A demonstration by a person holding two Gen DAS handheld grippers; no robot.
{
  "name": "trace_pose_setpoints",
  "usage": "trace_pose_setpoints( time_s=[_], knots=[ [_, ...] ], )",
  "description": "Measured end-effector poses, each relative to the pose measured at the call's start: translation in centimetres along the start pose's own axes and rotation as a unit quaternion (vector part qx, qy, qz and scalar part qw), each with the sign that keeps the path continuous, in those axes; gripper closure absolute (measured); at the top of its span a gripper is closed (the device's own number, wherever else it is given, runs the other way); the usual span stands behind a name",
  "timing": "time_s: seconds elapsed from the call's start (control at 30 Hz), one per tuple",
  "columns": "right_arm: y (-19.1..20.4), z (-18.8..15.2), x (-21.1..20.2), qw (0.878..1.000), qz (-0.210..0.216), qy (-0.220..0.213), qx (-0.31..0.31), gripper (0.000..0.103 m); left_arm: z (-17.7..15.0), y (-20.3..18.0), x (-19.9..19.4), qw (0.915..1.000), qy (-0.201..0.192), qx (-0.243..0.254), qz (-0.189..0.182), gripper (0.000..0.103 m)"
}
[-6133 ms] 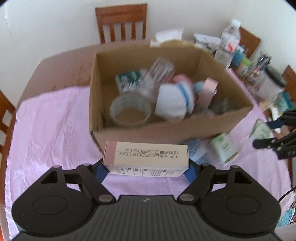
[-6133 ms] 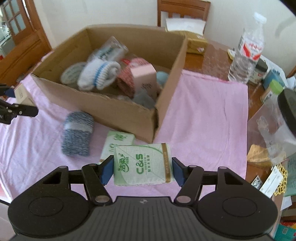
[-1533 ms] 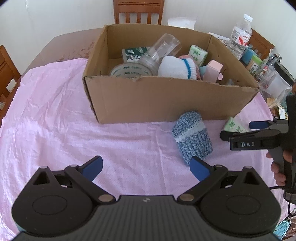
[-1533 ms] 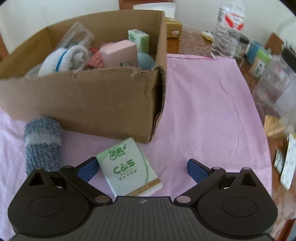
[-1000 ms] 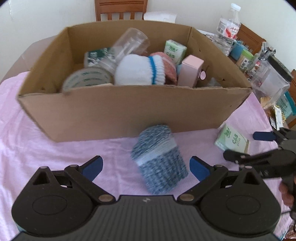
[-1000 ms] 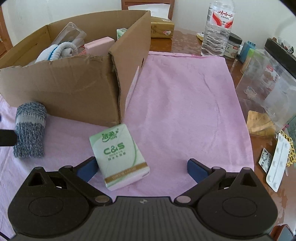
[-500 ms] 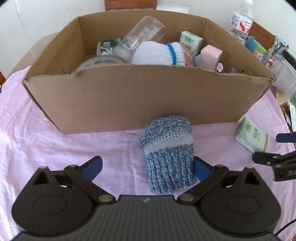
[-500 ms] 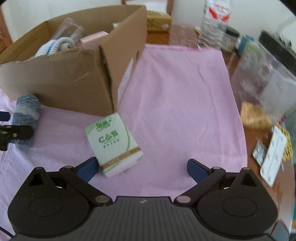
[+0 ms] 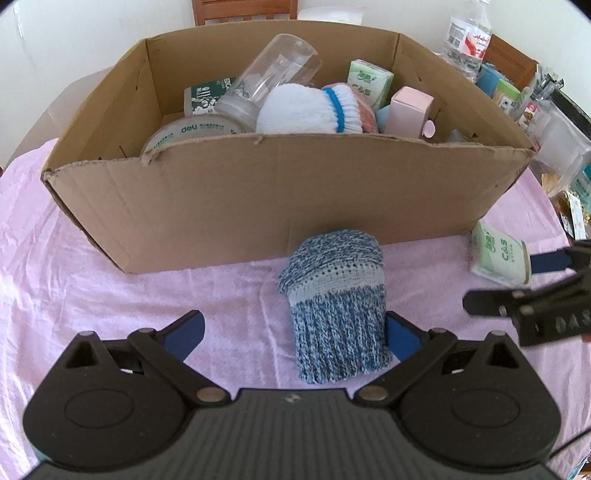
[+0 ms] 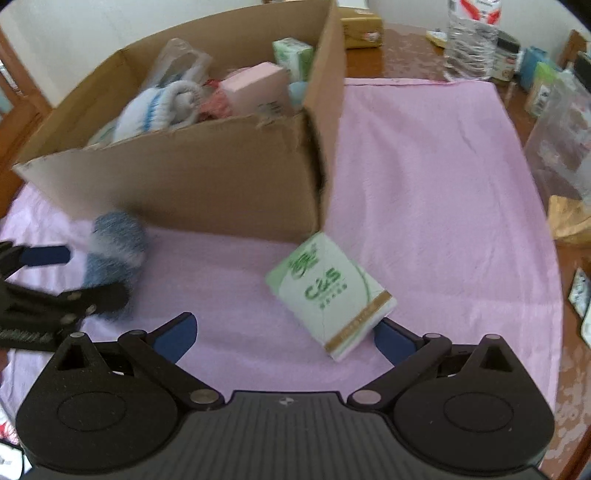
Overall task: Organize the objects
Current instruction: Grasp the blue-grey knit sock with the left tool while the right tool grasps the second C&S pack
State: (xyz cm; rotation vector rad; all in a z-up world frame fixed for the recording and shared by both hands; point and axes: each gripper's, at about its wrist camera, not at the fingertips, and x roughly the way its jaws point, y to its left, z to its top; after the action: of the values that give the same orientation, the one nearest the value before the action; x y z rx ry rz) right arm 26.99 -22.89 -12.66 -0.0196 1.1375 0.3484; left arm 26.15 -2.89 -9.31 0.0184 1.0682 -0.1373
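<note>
A cardboard box [image 9: 258, 199] stands on the pink cloth, filled with a white sock, a clear jar, a tape roll, a pink carton and tissue packs. A blue knit sock roll [image 9: 336, 306] lies in front of it, between the fingers of my open left gripper [image 9: 291, 332], against the right finger. A green C&S tissue pack [image 10: 330, 295] lies at the box's corner, between the fingers of my open right gripper [image 10: 284, 336], near the right finger. The pack also shows in the left wrist view [image 9: 498, 254], and the sock in the right wrist view [image 10: 114, 247].
A water bottle [image 10: 472, 33], small containers and a clear plastic bag [image 10: 561, 122] crowd the brown table to the right of the pink cloth [image 10: 424, 184]. A wooden chair [image 9: 243, 9] stands behind the box.
My left gripper has moved closer around the blue sock. My right gripper has shifted left, so the tissue pack now sits toward its right finger. Both stay open.
</note>
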Motion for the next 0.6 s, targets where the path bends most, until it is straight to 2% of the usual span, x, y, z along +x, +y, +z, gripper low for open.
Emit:
trace_pose_setpoints(
  time_s=[0.37,0.43,0.5,0.6],
  knots=[
    [-0.9,1.5,0.9,0.998,-0.054,-0.027,0.019,0.001,0.1,-0.4,1.0,1.0000,0.007,-0.005,-0.003,0.002],
    [-0.6,1.5,1.0,0.997,-0.068,-0.030,0.008,0.004,0.2,-0.5,1.1,0.9999,0.006,-0.010,0.000,0.002],
    [-0.3,1.4,1.0,0.996,-0.086,-0.033,-0.004,0.011,0.4,-0.6,1.3,0.9998,0.005,-0.018,0.001,0.003],
    [-0.7,1.3,0.9,0.995,-0.092,-0.042,-0.009,0.017,0.7,-0.6,1.6,0.9996,0.003,-0.028,0.002,0.005]
  ],
)
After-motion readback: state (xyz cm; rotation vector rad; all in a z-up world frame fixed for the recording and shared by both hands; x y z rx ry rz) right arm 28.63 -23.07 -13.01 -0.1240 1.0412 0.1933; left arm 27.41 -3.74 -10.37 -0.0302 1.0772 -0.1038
